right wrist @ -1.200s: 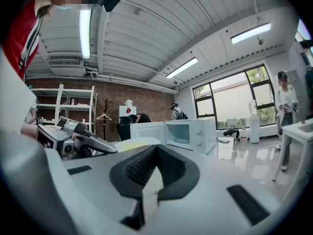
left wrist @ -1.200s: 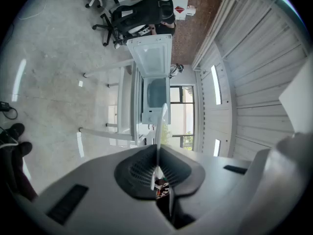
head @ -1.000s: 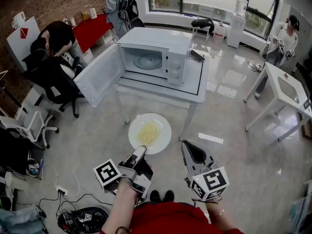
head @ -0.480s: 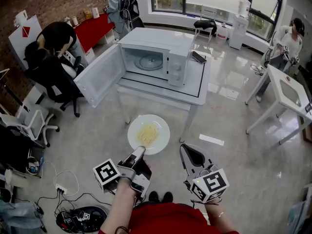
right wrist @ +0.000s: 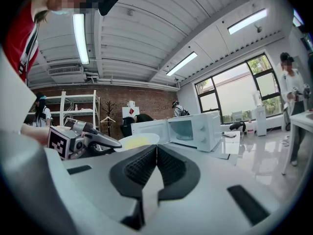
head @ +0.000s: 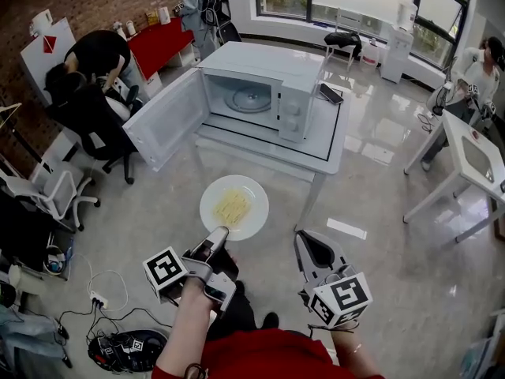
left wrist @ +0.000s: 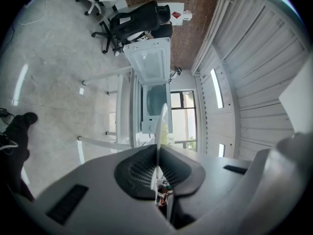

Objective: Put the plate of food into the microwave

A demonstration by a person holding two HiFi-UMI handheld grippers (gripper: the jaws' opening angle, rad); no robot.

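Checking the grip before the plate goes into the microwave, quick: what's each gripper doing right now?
Left gripper: closed on the rim of the plate of food.
Right gripper: closed, nothing between its jaws.

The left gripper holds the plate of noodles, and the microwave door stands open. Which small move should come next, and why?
Probably carry the plate forward toward the microwave, keeping it level. The left gripper is shut on its near rim, the plate hangs over the floor short of the table, the door is open and the turntable is bare.
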